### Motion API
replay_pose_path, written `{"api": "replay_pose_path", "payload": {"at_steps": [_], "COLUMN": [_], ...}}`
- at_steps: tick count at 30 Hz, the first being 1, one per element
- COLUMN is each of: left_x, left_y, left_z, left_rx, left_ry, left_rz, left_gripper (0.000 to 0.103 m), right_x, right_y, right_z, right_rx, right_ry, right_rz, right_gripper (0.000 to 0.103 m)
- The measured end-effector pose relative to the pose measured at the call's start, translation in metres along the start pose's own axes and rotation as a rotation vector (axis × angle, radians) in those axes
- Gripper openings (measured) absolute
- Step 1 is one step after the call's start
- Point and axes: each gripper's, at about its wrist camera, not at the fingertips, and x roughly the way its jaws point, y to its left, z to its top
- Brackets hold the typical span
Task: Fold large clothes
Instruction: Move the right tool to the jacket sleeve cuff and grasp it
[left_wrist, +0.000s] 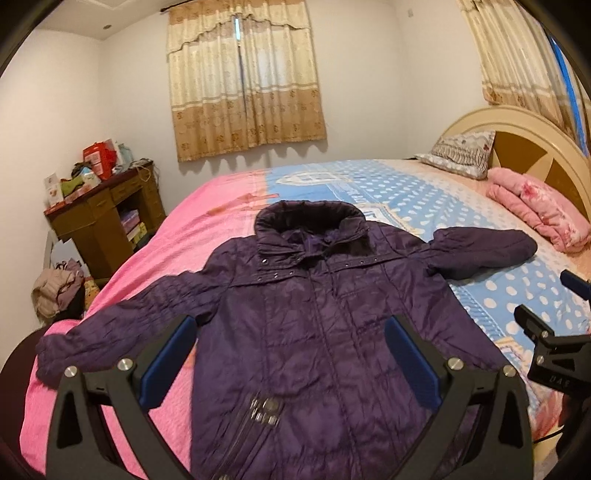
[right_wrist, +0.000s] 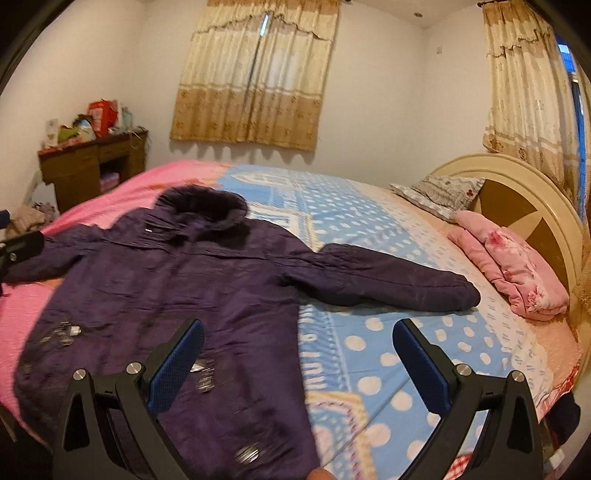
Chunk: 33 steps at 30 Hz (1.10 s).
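Observation:
A dark purple padded jacket (left_wrist: 314, 317) lies flat, front up, on the bed (left_wrist: 406, 192), collar to the far side, both sleeves spread out. It also shows in the right wrist view (right_wrist: 177, 280). My left gripper (left_wrist: 291, 328) is open and empty above the jacket's lower body. My right gripper (right_wrist: 299, 332) is open and empty above the jacket's right hem and the sheet beside it. Part of the right gripper (left_wrist: 546, 343) shows at the right edge of the left wrist view.
The bed has a pink and blue dotted sheet. A folded pink blanket (right_wrist: 509, 273) and a pillow (right_wrist: 439, 194) lie by the headboard (right_wrist: 524, 199). A cluttered wooden desk (left_wrist: 103, 214) and a clothes pile (left_wrist: 59, 291) stand left of the bed.

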Motion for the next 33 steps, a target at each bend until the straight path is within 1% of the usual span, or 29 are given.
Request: {"api": "replay_pose_path", "payload": {"at_steps": [2, 7, 13, 18, 22, 25, 28, 33], "left_x": [0.018, 0.052, 0.087, 0.109, 0.126, 0.141, 0.155, 0.166], "left_y": [-0.007, -0.023, -0.038, -0.05, -0.055, -0.058, -0.06, -0.064], "left_z": [0.005, 0.018, 0.03, 0.035, 0.039, 0.04, 0.039, 0.039], "left_rx": [0.021, 0.065, 0.081, 0.109, 0.103, 0.102, 0.096, 0.088], "left_ry": [0.022, 0.047, 0.079, 0.094, 0.111, 0.115, 0.139, 0.156], "left_rz": [-0.007, -0.002, -0.009, -0.003, -0.002, 0.013, 0.018, 0.015], "left_gripper": [0.103, 0.103, 0.103, 0.103, 0.103, 0.103, 0.103, 0.103], "right_x": [0.014, 0.049, 0.084, 0.104, 0.12, 0.136, 0.153, 0.176], "right_y": [-0.008, -0.034, -0.06, -0.081, -0.097, -0.11, -0.123, -0.151], "right_z": [0.003, 0.009, 0.014, 0.016, 0.015, 0.014, 0.012, 0.01], "right_rx": [0.004, 0.015, 0.014, 0.019, 0.029, 0.032, 0.028, 0.039], "right_ry": [0.018, 0.062, 0.101, 0.118, 0.139, 0.16, 0.185, 0.219], "right_rz": [-0.019, -0.08, -0.134, -0.175, -0.196, -0.213, -0.234, -0.268], "right_gripper": [0.102, 0.102, 0.102, 0.102, 0.102, 0.102, 0.102, 0.102]}}
